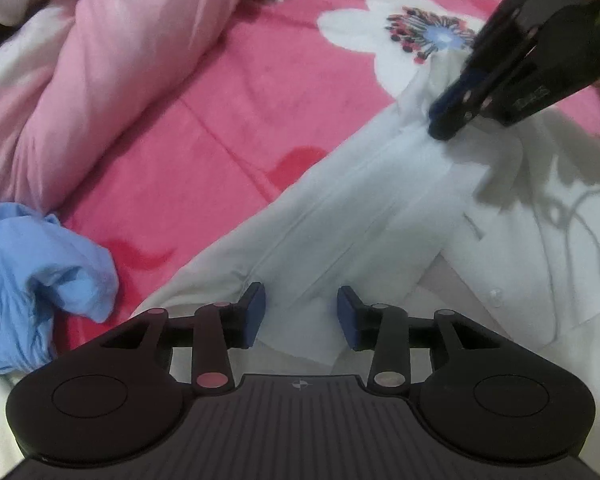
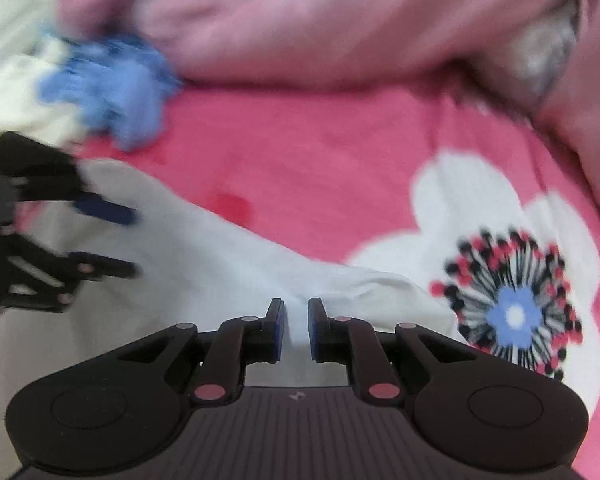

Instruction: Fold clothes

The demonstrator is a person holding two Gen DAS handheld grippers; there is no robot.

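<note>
Shirt [image 1: 340, 216]: white, buttoned, lies spread on the pink flowered blanket [image 1: 240, 92]; one sleeve folded across the body.
Handling: judged light, limp, thin; will sag and slide unless held at seams.
Hold: cuff, shoulder seam.
Left gripper [image 1: 301, 316]: spread, over the sleeve.
Right gripper [image 2: 297, 328]: narrow gap, pinching a cloth ridge.
Nearby: crumpled blue garment [image 1: 32, 272].

A bed is covered by a pink blanket [image 1: 260, 92] printed with a large white flower [image 2: 512, 280]. A white shirt [image 1: 360, 208], a crumpled blue garment [image 1: 40, 280] and a rolled pale pink quilt [image 1: 112, 60] are laid on it.
</note>
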